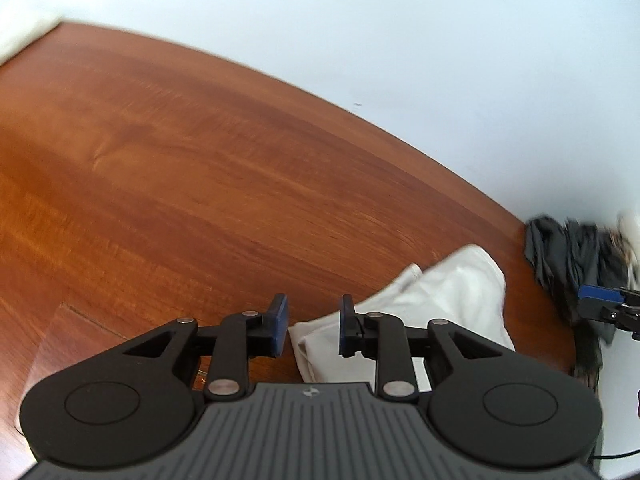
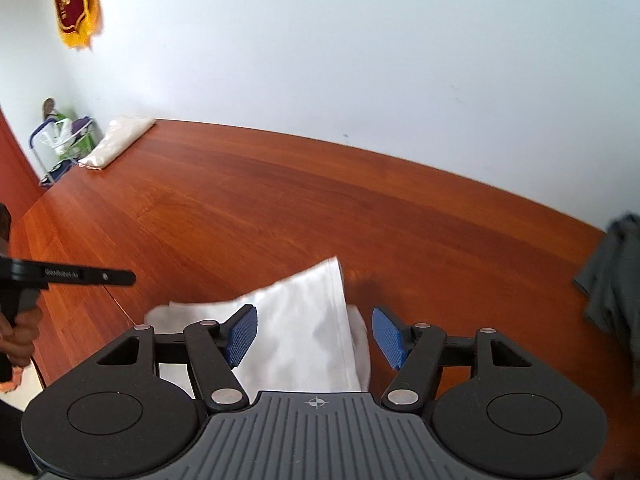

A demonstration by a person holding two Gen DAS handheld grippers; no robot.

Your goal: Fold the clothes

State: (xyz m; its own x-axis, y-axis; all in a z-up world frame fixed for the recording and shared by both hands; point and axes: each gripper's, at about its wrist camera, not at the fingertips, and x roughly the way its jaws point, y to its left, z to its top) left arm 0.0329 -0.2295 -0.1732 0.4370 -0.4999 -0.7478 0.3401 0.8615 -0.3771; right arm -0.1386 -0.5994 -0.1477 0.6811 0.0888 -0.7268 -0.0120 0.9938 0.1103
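Observation:
A folded white garment [image 1: 448, 296] lies on the wooden table [image 1: 200, 184] near its front edge. My left gripper [image 1: 312, 328] is open, hovering over the garment's left end, nothing between its blue pads. In the right wrist view the same white garment [image 2: 304, 328] lies under my right gripper [image 2: 316, 334], which is wide open and empty, with its pads either side of the cloth. The right gripper's blue pad also shows at the far right of the left wrist view [image 1: 600, 300].
A heap of dark grey clothes [image 1: 576, 252] sits at the table's right end, also in the right wrist view [image 2: 616, 280]. A folded cream cloth [image 2: 116, 142] lies at the far left corner. A wall runs behind the table.

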